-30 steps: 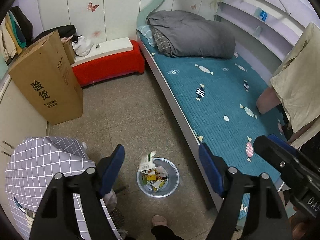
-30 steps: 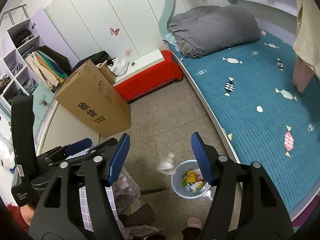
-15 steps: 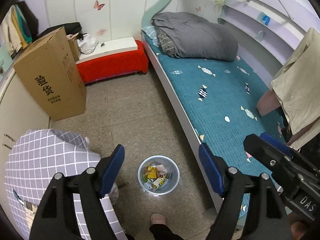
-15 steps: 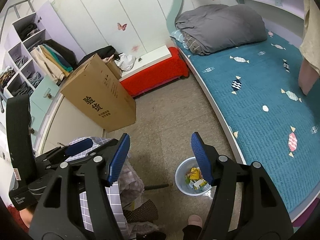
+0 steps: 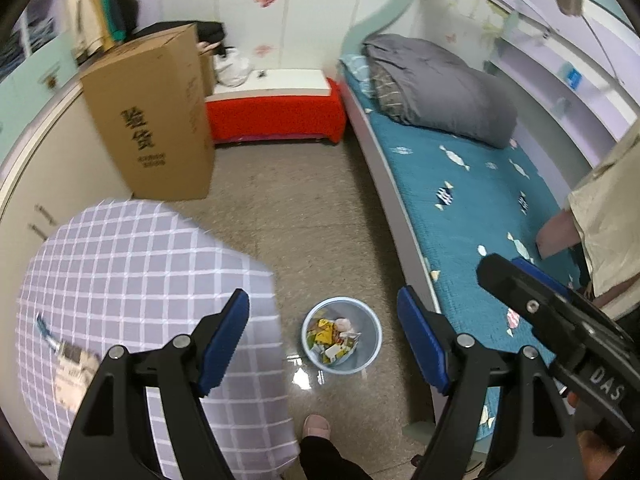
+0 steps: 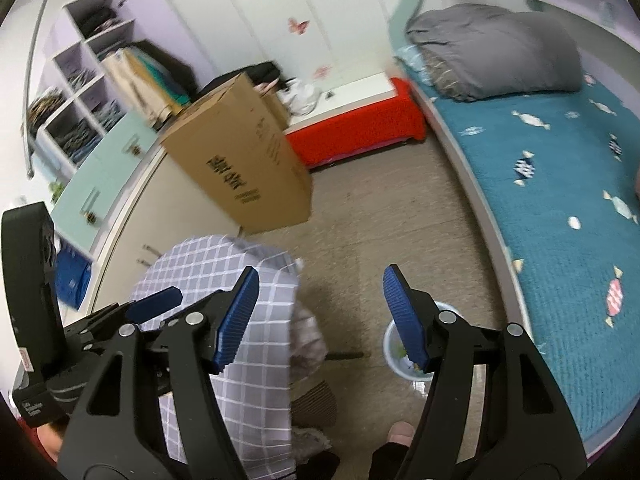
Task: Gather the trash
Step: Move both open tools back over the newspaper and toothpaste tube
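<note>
Left wrist view: the left gripper (image 5: 323,332) hangs high above the floor, blue-padded jaws spread wide, nothing between them. Directly below the gap, a small pale-blue round plastic bin (image 5: 342,340) stands on the speckled grey-beige floor (image 5: 304,216), just beside the white edge of the bed. Inside the bin: crumpled wrappers (image 5: 332,338), yellow, green and white, lying in a loose heap. Bin upright.

To the left, a grey-lilac cloth with a white grid pattern (image 5: 132,280) covers a rounded surface; some flat printed paper lies on its near-left part, too blurred to read. Behind it a tall brown cardboard box with black printed characters (image 5: 156,120) stands against the cream cabinet. A low bench draped in red fabric with a white top (image 5: 276,112) sits at the far wall. The bed, with a teal quilted cover showing candy motifs (image 5: 472,200), runs along the right; a folded grey duvet (image 5: 436,88) rests at its head. The right gripper (image 5: 560,328) shows at the lower right edge. A person's pink slipper toe (image 5: 317,426) is at the bottom.

Right wrist view: the right gripper (image 6: 318,316) also stands open, empty. Its right finger (image 6: 404,320) overlaps the bin (image 6: 394,350), hiding most of it. The left gripper (image 6: 154,306) appears at the left, over the checked cloth (image 6: 240,364).
</note>
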